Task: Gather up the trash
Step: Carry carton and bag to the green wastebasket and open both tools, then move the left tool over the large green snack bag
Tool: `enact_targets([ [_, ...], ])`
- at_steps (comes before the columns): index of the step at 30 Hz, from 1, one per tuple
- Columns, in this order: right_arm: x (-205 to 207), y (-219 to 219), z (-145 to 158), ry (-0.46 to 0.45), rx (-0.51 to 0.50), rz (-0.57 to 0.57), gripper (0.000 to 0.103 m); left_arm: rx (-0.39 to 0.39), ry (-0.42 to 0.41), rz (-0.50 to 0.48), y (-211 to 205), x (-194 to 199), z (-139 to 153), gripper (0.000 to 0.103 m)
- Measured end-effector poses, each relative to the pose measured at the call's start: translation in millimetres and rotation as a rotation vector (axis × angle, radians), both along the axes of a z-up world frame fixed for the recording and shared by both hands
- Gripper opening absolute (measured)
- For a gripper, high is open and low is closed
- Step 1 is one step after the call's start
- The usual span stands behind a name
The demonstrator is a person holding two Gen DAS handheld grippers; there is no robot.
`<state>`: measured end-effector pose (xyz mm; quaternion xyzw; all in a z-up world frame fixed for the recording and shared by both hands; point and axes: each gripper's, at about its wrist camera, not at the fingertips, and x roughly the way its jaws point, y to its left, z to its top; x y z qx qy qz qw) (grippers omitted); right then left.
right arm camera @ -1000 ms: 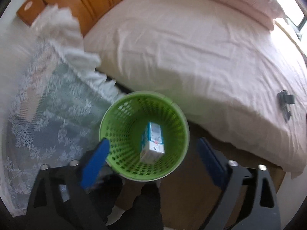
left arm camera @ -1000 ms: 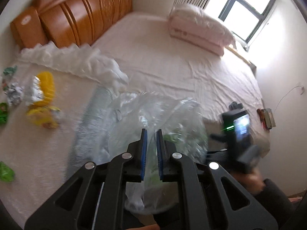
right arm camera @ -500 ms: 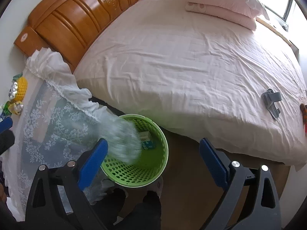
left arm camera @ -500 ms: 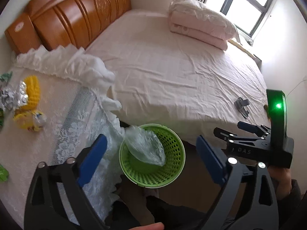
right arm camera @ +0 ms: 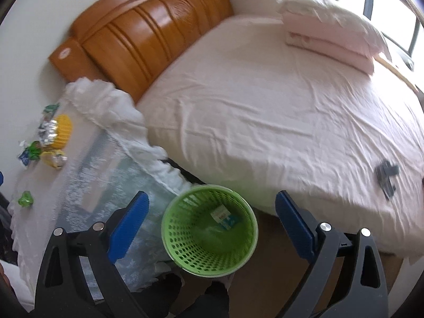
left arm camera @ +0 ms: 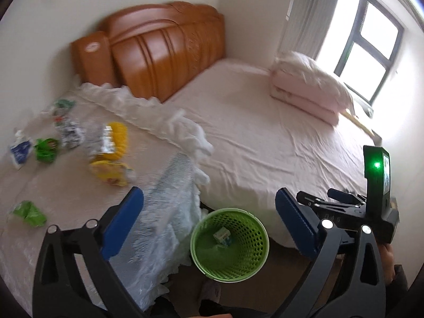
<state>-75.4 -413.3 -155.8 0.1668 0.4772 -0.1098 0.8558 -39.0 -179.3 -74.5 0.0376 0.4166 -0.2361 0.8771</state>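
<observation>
A green mesh bin (left arm camera: 229,243) stands on the floor between the bed and a lace-covered table; it also shows in the right wrist view (right arm camera: 209,229). A small carton (left arm camera: 223,238) and a clear plastic bag lie inside it. My left gripper (left arm camera: 209,225) is open and empty above the bin. My right gripper (right arm camera: 212,225) is open and empty above the bin too; its body shows at the right of the left wrist view (left arm camera: 371,206). Yellow wrappers (left arm camera: 111,156), green wrappers (left arm camera: 46,149), a foil wrapper (left arm camera: 69,129) and a white pouch (left arm camera: 20,151) lie on the table.
The lace-covered table (left arm camera: 66,201) is at the left, with a lone green wrapper (left arm camera: 26,212) near its front. The bed (left arm camera: 265,137) with a wooden headboard (left arm camera: 164,47) and folded pink bedding (left arm camera: 307,90) fills the right. A dark clip (right arm camera: 385,175) lies on the bed.
My left gripper opened and let the clear plastic bag fall into the green bin, then tilted up toward the table. My right gripper stayed open and drew back from the bin.
</observation>
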Motion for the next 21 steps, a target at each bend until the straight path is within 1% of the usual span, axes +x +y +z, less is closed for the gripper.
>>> enact_targets([
  [6,28,40,25,-0.067,-0.020,0.098,0.095,0.018,-0.037,0.072,41,-9,10,0.095],
  [10,48,80,36,-0.105,-0.014,0.192,0.096,0.015,-0.042,0.193,83,-5,13,0.095],
  [13,65,115,39,-0.110,-0.009,0.273,0.096,-0.001,-0.032,0.299,122,-2,14,0.095],
  [15,73,137,39,-0.110,-0.013,0.325,0.096,-0.006,-0.017,0.356,147,2,10,0.095],
  [18,86,172,41,-0.110,-0.019,0.396,0.096,0.015,0.004,0.454,186,11,-2,0.095],
  [21,98,205,44,-0.116,-0.017,0.448,0.096,0.040,0.038,0.554,227,26,-22,0.095],
])
